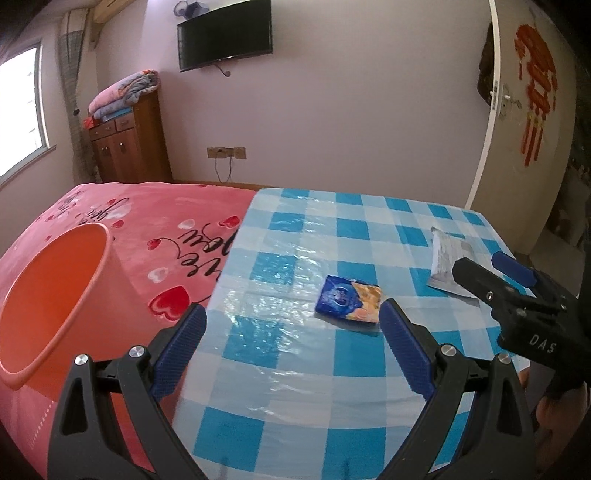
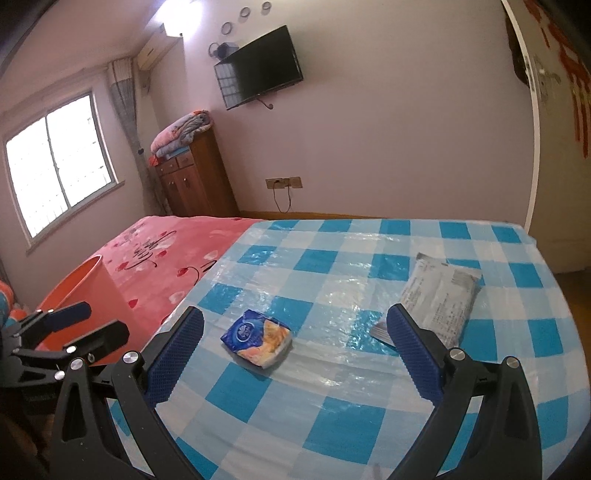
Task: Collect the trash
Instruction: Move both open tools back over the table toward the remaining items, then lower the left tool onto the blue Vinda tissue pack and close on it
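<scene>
A blue and orange snack wrapper (image 1: 349, 298) lies on the blue checked tablecloth (image 1: 295, 369); it also shows in the right wrist view (image 2: 257, 340). A grey-white packet (image 2: 437, 301) lies further right, and shows in the left wrist view (image 1: 448, 264). An orange bin (image 1: 51, 295) stands at the left on the pink bed; its rim shows in the right wrist view (image 2: 74, 284). My left gripper (image 1: 291, 314) is open and empty, just short of the wrapper. My right gripper (image 2: 295, 317) is open and empty, with the wrapper between its fingers and the packet at its right finger.
The pink heart-print bedspread (image 1: 129, 221) lies left of the tablecloth. A wooden cabinet (image 1: 125, 144) with folded blankets stands by the window. A TV (image 1: 225, 35) hangs on the far wall. A white door (image 1: 524, 110) is at the right.
</scene>
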Demonstrator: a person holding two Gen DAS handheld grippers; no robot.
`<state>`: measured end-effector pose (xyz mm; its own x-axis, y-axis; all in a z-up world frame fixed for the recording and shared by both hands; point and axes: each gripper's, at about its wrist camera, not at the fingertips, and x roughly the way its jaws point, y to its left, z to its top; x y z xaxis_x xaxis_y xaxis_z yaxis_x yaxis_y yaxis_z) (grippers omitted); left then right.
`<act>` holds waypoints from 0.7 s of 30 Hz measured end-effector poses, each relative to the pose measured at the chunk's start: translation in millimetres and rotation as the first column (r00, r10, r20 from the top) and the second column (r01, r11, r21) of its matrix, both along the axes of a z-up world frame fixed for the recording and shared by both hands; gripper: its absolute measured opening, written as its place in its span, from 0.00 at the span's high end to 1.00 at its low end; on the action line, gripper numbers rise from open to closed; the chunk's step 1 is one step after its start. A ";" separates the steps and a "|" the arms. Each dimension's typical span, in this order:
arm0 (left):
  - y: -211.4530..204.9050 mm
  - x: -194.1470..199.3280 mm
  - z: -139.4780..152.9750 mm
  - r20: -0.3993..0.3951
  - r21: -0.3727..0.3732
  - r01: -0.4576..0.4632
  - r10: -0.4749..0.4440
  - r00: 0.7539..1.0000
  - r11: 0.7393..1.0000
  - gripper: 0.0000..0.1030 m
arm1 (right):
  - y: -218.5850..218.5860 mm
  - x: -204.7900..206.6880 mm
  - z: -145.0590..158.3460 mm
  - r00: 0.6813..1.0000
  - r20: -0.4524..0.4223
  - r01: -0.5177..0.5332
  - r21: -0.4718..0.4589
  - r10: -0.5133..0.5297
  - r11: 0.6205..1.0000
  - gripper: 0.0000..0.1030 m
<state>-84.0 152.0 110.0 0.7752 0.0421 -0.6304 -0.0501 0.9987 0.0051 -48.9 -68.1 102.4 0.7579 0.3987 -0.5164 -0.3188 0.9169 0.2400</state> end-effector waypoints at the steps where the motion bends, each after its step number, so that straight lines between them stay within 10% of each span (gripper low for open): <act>1: -3.0 0.8 -1.1 -0.005 0.002 0.004 -0.004 1.000 1.000 0.08 | -2.5 0.3 -1.3 1.000 0.003 0.007 -0.006 -0.007 1.000 0.05; 21: -49.9 23.8 -23.9 -0.088 0.041 0.055 -0.051 0.995 0.998 0.08 | -64.9 20.1 -31.8 0.982 -0.053 0.176 -0.052 -0.179 0.983 0.05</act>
